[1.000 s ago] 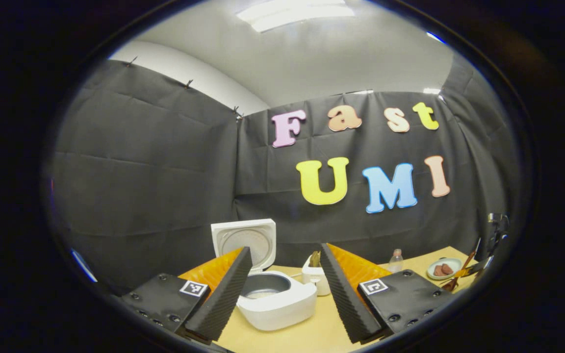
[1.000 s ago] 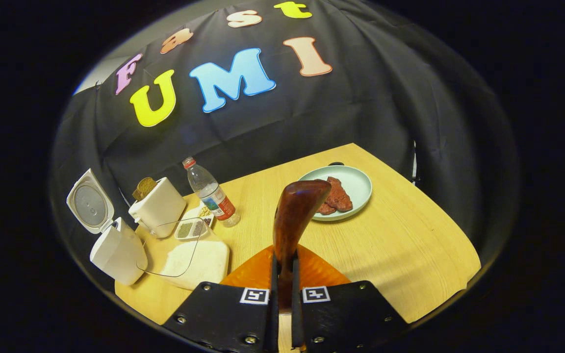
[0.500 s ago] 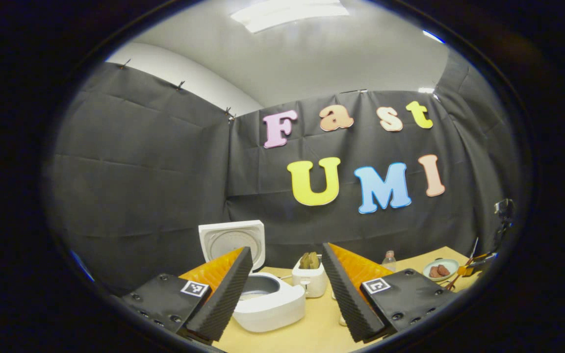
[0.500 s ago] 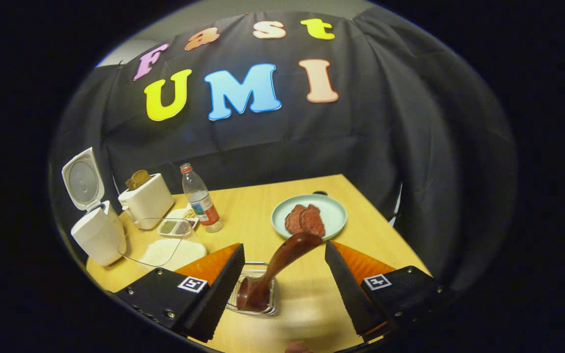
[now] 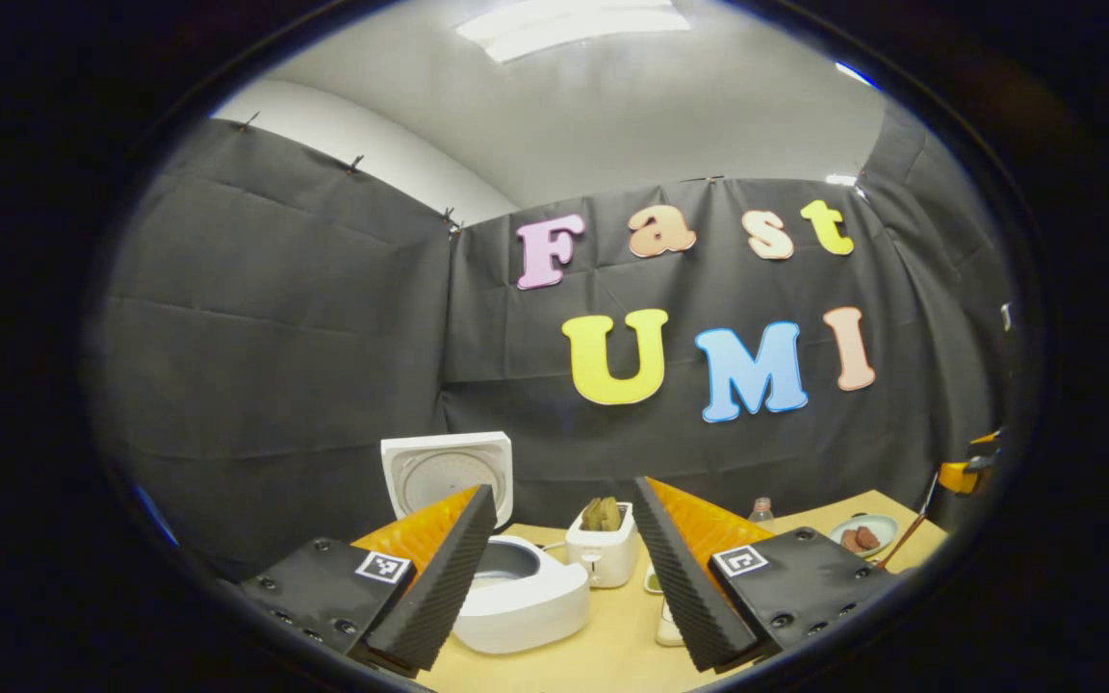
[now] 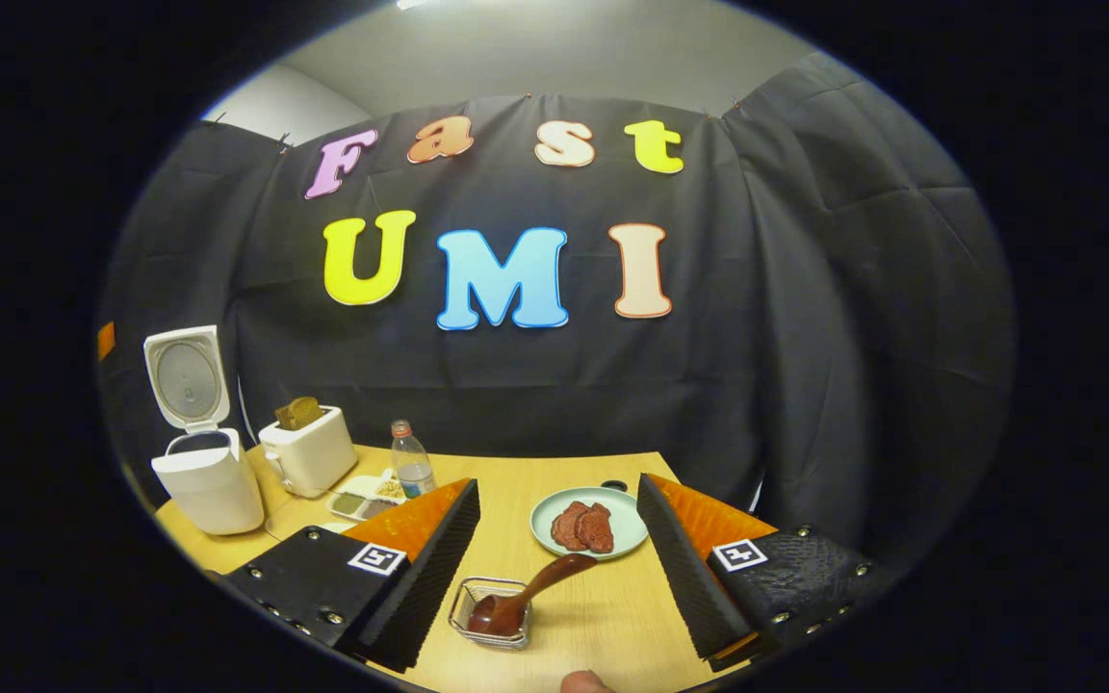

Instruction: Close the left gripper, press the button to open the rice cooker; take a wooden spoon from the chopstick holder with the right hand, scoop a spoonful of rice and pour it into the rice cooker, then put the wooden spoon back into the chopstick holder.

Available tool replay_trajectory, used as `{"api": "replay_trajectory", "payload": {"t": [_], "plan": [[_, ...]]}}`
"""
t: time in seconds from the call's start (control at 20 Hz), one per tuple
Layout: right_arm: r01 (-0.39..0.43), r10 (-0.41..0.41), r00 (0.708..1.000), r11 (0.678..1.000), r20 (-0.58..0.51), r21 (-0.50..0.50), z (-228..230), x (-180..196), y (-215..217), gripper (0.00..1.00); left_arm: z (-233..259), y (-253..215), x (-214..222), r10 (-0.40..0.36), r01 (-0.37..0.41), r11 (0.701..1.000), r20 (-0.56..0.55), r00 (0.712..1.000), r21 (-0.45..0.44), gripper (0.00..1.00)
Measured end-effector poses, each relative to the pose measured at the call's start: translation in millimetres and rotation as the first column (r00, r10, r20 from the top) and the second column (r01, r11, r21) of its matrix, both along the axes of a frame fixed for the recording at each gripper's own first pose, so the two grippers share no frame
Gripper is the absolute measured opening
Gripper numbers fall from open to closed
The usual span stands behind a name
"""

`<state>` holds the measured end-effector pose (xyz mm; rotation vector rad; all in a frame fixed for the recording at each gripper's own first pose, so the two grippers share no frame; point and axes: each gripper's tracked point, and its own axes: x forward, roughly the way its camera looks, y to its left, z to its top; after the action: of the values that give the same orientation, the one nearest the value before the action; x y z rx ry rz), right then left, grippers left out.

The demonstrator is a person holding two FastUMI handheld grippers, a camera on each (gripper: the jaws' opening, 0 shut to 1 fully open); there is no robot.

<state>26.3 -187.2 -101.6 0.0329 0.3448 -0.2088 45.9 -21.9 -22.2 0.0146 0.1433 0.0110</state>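
Right gripper view: right gripper (image 6: pixel 559 568) is held wide open above the wooden spoon (image 6: pixel 526 597), propped in the chopstick holder (image 6: pixel 492 616) at the tabletop's (image 6: pixel 603 626) near edge.

No readable text; the water bottle (image 6: pixel 411 466) label is too small.

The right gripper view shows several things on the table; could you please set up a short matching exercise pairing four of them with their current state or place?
Things:
1. rice cooker
2. wooden spoon
3. toaster
4. plate

States:
A. holds bread slices
B. lid raised open
C. carries reddish meat pieces
D. leaning in the small holder, released

Pairs: 1-B, 2-D, 3-A, 4-C
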Motion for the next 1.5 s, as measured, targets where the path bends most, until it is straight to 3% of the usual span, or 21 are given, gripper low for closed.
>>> {"api": "replay_trajectory", "payload": {"t": [0.4, 0.45, 0.55, 1.1, 1.25, 1.5], "plan": [[-0.010, 0.012, 0.997, 1.000, 0.078, -0.028, 61.3, -12.1, 61.4, 1.00, -7.3, 56.6, 50.1, 0.006, -0.006, 1.000, -0.018, 1.000, -0.004, 0.98], [-0.013, 0.016, 0.996, 0.999, 0.085, -0.039, 65.2, -13.9, 68.2, 1.00, -7.7, 65.0, 59.3, 0.009, -0.009, 1.000, -0.017, 1.000, -0.002, 0.94], [-0.009, 0.013, 0.994, 0.999, 0.109, -0.039, 72.8, -16.3, 82.6, 1.00, -9.3, 80.1, 79.8, 0.015, -0.015, 1.000, -0.023, 1.000, -0.005, 0.98], [0.129, -0.127, 0.988, 0.992, 0.085, -0.015, 56.5, -18.7, 107.1, 0.99, -11.7, 169.3, 221.7, 0.092, -0.092, 0.996, 0.000, 0.996, 0.006, 0.98], [0.159, -0.156, 0.984, 0.987, 0.086, -0.033, 54.5, -20.4, 112.4, 0.99, -19.3, 190.9, 261.2, 0.125, -0.125, 0.992, 0.010, 0.992, 0.012, 0.94], [0.182, -0.177, 0.982, 0.980, 0.073, -0.079, 48.5, -17.8, 123.1, 0.99, -52.2, 216.2, 329.4, 0.165, -0.165, 0.986, -0.033, 0.986, 0.006, 0.98]]}}
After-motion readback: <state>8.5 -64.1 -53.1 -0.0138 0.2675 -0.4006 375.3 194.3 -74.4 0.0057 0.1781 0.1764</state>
